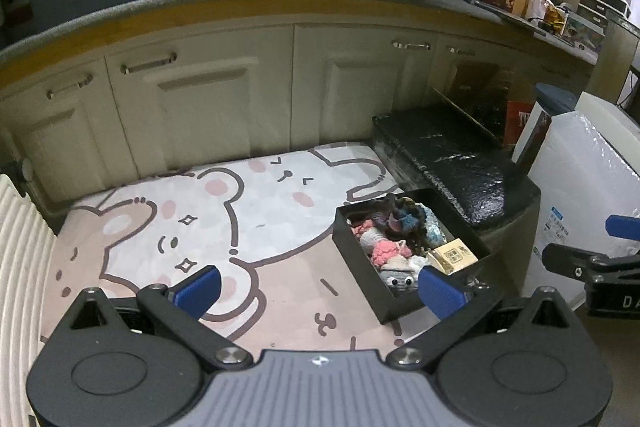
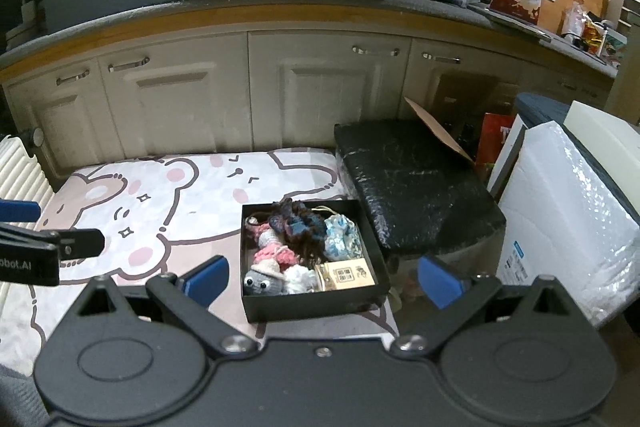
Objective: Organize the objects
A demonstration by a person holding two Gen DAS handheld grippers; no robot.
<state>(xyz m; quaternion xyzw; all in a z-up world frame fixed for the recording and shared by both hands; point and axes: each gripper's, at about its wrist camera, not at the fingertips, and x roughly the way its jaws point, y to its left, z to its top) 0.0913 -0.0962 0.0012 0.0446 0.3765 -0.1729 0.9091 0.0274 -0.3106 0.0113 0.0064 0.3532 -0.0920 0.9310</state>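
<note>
A black open box (image 1: 362, 267) (image 2: 312, 301) sits on the right part of a cartoon-bear mat (image 1: 192, 227) (image 2: 168, 211). It holds crocheted toys: a grey one with googly eyes (image 1: 398, 277) (image 2: 260, 281), pink ones (image 1: 386, 253) (image 2: 274, 253), a dark blue-brown one (image 2: 298, 223), a light blue pouch (image 2: 342, 237), and a tan card (image 1: 454, 257) (image 2: 348, 275). My left gripper (image 1: 320, 289) is open above the mat, its right finger by the box's near corner. My right gripper (image 2: 322, 277) is open, hovering over the box's near side. Both are empty.
A black wrapped bench (image 1: 452, 159) (image 2: 412, 179) stands right of the mat. White foam-wrapped panels (image 1: 580, 179) (image 2: 568, 211) lean further right. Cream cabinet doors (image 1: 208, 107) (image 2: 180, 99) line the back under a cluttered counter. A ribbed white radiator (image 1: 20, 267) sits at left.
</note>
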